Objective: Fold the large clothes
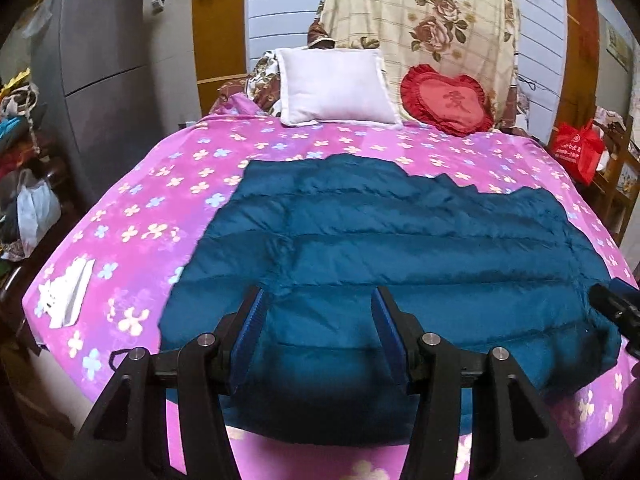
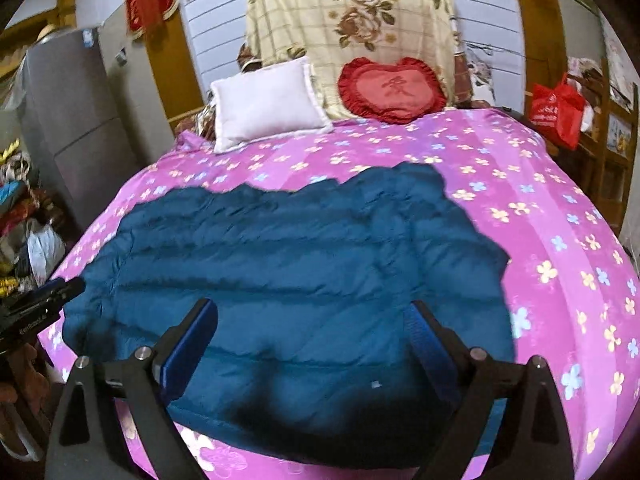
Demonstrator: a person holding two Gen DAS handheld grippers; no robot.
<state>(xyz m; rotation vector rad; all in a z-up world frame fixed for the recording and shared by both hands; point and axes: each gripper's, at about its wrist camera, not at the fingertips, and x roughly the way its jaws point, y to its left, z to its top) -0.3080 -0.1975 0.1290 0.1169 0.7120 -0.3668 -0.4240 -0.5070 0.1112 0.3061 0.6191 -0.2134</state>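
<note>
While a blue jacket (image 1: 400, 248) lay flat mid-frame on the pink bed (image 1: 140, 208), ready for folding, the left tool (image 1: 318, 316) and right tool (image 2: 312, 328) hovered low-centre, both agape, holding nothing.

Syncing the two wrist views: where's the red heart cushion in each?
Left wrist: red heart cushion upper right of centre, at the head of the bed, right of the white pillow.
Right wrist: cushion upper centre, again right of the pillow.
Shared landmark: blue quilted jacket on the pink sheet.
</note>
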